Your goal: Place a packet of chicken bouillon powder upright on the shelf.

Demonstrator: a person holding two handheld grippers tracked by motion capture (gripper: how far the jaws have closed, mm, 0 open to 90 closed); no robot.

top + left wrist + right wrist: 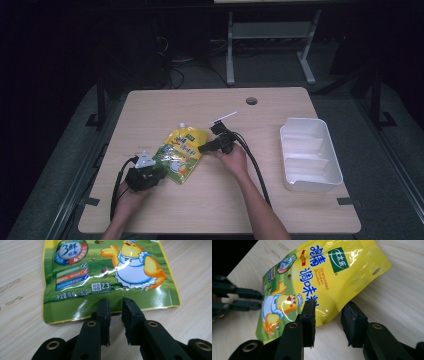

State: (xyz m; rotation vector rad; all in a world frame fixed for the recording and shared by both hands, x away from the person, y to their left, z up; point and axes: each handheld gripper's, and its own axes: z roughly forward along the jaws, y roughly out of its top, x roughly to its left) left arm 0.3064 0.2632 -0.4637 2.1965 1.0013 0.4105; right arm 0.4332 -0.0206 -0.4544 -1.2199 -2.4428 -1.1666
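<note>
A yellow-green chicken bouillon pouch (pixel 181 155) lies flat mid-table, the left gripper (pixel 115 315) and right gripper (pixel 329 315) both open at its edges, nothing grasped yet, and the white bin (pixel 310 155) stands well apart, so work seems barely begun.

**Yellow pouch on pale wood**

The pouch (pixel 181 154) is bright yellow above and green below, with blue lettering, a green logo square and a yellow chick in a white apron. The table (pixel 165 107) under it is pale wood-grain. Right of the pouch, the bin (pixel 310 153) is white. Both grippers' jaws are black.
</note>
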